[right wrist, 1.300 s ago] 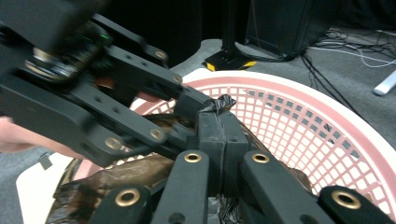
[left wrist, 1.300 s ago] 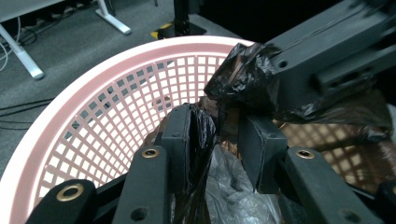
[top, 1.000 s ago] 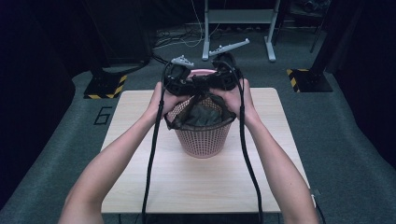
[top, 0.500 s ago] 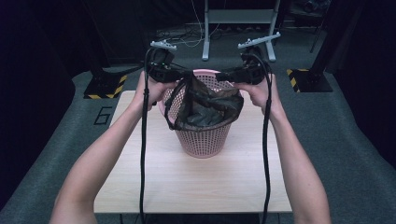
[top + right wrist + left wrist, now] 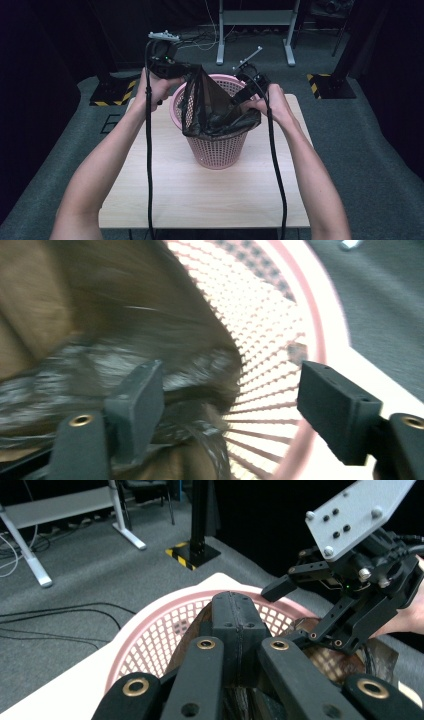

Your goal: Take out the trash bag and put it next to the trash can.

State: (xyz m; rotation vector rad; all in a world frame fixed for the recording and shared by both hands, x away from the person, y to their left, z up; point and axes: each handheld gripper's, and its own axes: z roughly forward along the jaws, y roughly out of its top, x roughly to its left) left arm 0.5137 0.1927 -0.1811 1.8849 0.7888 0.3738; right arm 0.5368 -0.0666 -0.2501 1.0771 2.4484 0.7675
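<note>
A pink mesh basket (image 5: 215, 150) stands on the wooden table (image 5: 200, 200). A black bin bag (image 5: 215, 112) hangs in it, with one edge pulled up above the left rear rim. My left gripper (image 5: 186, 71) is shut on that raised edge; its closed jaws (image 5: 234, 611) point over the basket (image 5: 150, 645). My right gripper (image 5: 241, 96) is tilted down at the right rim. Its jaws have just been opening and stand wide (image 5: 230, 385), with the rumpled bag (image 5: 100, 315) beside the left pad, unpressed. It also shows across the basket, my right gripper (image 5: 290, 612).
The basket takes up the table's far half, and bare wood lies toward the person. Grey carpet surrounds the table. A metal desk frame (image 5: 255, 30), floor cables and yellow-black striped bases (image 5: 112, 92) stand behind. Each gripper's cable trails down along its forearm.
The hands have spread apart from above the basket's middle. The left one lifted the bag's edge up and left. The right one dropped to the right rim and opened, letting the bag go.
</note>
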